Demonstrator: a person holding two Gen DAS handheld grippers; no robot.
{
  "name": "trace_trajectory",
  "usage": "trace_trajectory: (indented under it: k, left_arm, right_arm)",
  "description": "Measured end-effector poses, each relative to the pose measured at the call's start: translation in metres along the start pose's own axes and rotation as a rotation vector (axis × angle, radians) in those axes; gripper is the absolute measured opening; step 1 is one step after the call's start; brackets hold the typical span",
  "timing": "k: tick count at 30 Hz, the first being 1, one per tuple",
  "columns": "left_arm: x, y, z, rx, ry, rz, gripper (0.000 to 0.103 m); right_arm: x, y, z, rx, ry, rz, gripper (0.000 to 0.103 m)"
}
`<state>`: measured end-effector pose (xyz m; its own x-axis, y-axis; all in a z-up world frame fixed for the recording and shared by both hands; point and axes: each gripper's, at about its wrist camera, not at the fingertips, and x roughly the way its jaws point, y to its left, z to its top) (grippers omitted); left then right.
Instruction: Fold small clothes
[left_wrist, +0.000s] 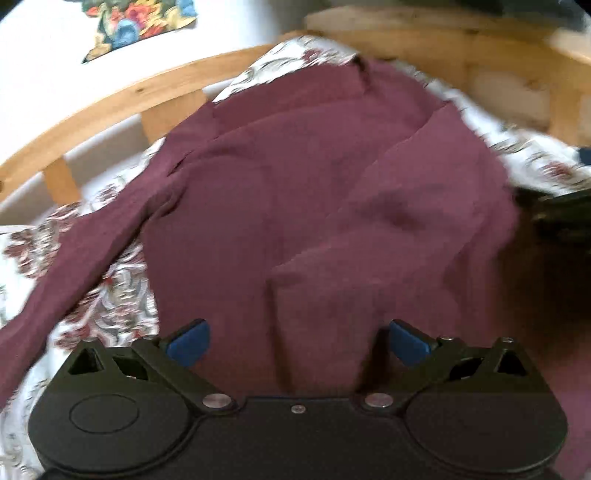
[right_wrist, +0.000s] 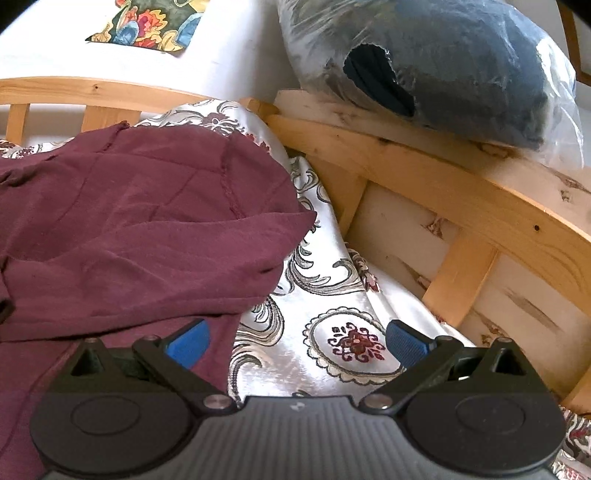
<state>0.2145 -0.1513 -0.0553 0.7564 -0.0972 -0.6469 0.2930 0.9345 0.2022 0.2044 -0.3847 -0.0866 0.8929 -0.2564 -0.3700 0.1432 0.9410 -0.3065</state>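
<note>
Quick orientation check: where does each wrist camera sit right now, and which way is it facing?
Left wrist: on the left gripper, jaws open, facing the maroon long-sleeved top spread on the patterned bedspread.
Right wrist: on the right gripper, jaws open, above the top's right edge, facing the wooden bed rail and a plastic-bagged dark bundle.
Shared: top, bedspread, rail, colourful wall picture.

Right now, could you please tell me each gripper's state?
Left gripper: open, empty, over the maroon shirt.
Right gripper: open, empty.

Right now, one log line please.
maroon shirt spread on floral bedcover | left gripper open | right gripper open, empty
</note>
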Motion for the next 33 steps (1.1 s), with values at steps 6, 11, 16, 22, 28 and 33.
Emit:
trace_trajectory:
  k: [6,11,16,22,28,33]
  left_arm:
    - [0.002,0.046,0.002,-0.214,0.027,0.1,0.102]
    - [0.007,0.083,-0.003,-0.296,0.093,0.216,0.102]
    - [0.003,0.099,-0.016,-0.321,0.128,0.235,0.102]
    - [-0.021,0.099,-0.012,-0.398,-0.006,0.082,0.102]
    - [-0.01,0.084,-0.005,-0.318,0.055,0.08,0.102]
    - [0.001,0.079,-0.014,-0.305,0.138,0.139,0.102]
  right_arm:
    - [0.01,0.01,0.002,-0.052,-0.034,-0.051,0.103]
    - [0.024,0.016,0.009,0.009,-0.041,-0.125,0.103]
    - [0.023,0.018,0.006,0.018,-0.082,-0.179,0.103]
    - [0.037,0.022,0.008,-0.031,-0.032,-0.102,0.103]
    - [0.041,0.025,0.013,-0.029,-0.08,-0.107,0.091]
    - [0.032,0.021,0.01,0.003,-0.122,-0.103,0.066]
